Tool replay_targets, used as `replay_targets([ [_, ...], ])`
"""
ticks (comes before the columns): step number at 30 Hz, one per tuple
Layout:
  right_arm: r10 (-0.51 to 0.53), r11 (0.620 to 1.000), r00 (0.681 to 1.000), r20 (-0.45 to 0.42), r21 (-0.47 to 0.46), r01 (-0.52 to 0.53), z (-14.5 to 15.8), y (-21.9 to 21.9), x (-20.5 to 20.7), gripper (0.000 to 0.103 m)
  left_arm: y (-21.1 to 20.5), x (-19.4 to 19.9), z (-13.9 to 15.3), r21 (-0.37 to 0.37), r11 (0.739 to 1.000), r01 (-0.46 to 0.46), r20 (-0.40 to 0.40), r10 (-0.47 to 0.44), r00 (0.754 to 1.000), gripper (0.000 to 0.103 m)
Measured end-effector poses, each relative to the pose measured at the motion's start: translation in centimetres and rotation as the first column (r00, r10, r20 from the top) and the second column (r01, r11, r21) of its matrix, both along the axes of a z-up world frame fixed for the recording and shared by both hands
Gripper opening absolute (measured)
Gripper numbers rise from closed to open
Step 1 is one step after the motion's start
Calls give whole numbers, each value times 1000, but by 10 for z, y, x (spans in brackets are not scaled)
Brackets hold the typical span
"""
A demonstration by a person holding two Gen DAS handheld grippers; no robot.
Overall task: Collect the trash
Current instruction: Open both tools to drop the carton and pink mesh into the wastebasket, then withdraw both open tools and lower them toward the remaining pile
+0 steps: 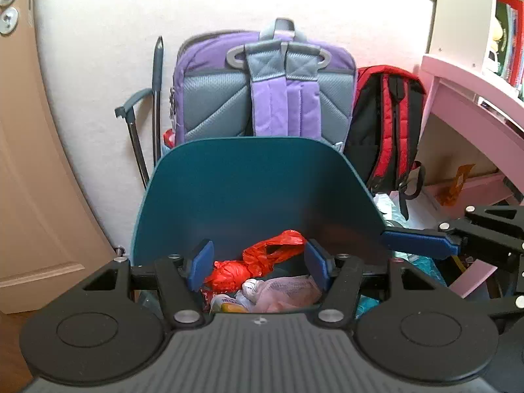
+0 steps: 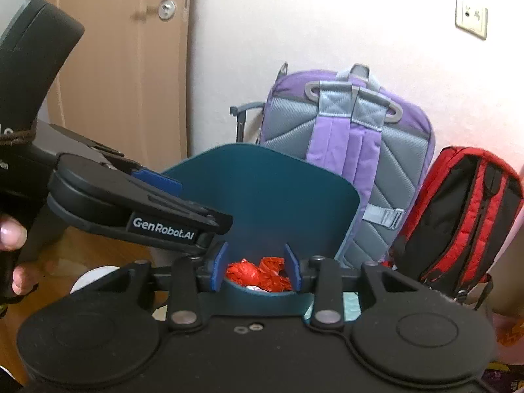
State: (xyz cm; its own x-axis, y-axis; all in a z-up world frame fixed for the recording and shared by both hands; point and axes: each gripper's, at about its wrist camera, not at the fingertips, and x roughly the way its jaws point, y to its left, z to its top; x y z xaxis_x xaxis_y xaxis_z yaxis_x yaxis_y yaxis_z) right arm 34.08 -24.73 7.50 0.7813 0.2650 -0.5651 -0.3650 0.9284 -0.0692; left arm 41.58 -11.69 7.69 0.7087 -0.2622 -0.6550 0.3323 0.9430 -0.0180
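A teal trash bin (image 1: 249, 190) with its lid raised stands in front of me; it also shows in the right wrist view (image 2: 278, 196). Inside lie a crumpled red plastic bag (image 1: 258, 262) and pale wrappers (image 1: 281, 291); the red bag also shows in the right wrist view (image 2: 258, 273). My left gripper (image 1: 257, 263) is open and empty over the bin's opening. My right gripper (image 2: 257, 267) is open and empty, just above the bin's near rim. The left gripper's body (image 2: 137, 203) crosses the right view's left side.
A purple-grey backpack (image 1: 265, 88) and a red-black backpack (image 1: 386, 124) lean on the white wall behind the bin. A wooden door (image 2: 121, 65) is at the left. A pink desk (image 1: 471, 104) with shelves stands at the right, with clutter on the floor beneath.
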Motion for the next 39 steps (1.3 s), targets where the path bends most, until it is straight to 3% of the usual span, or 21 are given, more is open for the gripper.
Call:
replay_targets([
  [5,15,1000,999,33,2,-15,18,1,-32,45,5,-29,20,-4,1000,9,31,-9,999,66],
  [12,37,998,998,59,41,-39,40,0,-79,49,16,-80,46,-37,999,12,66,-10,998,66],
  [13,39,998,997,61,52,-42,43,-1,-86,49,18,-87,49,-41,999,13,70,-10,997,70],
  [15,49,996,997,56,73,-53,47,-1,-97,50,22,-103,53,-45,999,16,81,-12,997,76],
  [21,67,992,996,58,99,-73,46,3,-126,53,38,-145,49,-39,999,22,94,-18,995,77],
  [27,87,984,996,-2,153,-86,13,12,-142,54,64,-174,26,-51,999,13,60,-10,998,77],
  [30,111,976,993,-46,193,-100,-11,16,-143,54,80,-183,7,-54,999,-2,43,4,999,86],
  [36,133,969,983,-130,227,-101,-67,26,-137,54,114,-187,-47,-85,996,-17,-11,16,1000,87],
  [39,129,969,972,-195,232,-82,-101,31,-128,54,133,-180,-81,-103,994,-28,-57,23,998,93],
])
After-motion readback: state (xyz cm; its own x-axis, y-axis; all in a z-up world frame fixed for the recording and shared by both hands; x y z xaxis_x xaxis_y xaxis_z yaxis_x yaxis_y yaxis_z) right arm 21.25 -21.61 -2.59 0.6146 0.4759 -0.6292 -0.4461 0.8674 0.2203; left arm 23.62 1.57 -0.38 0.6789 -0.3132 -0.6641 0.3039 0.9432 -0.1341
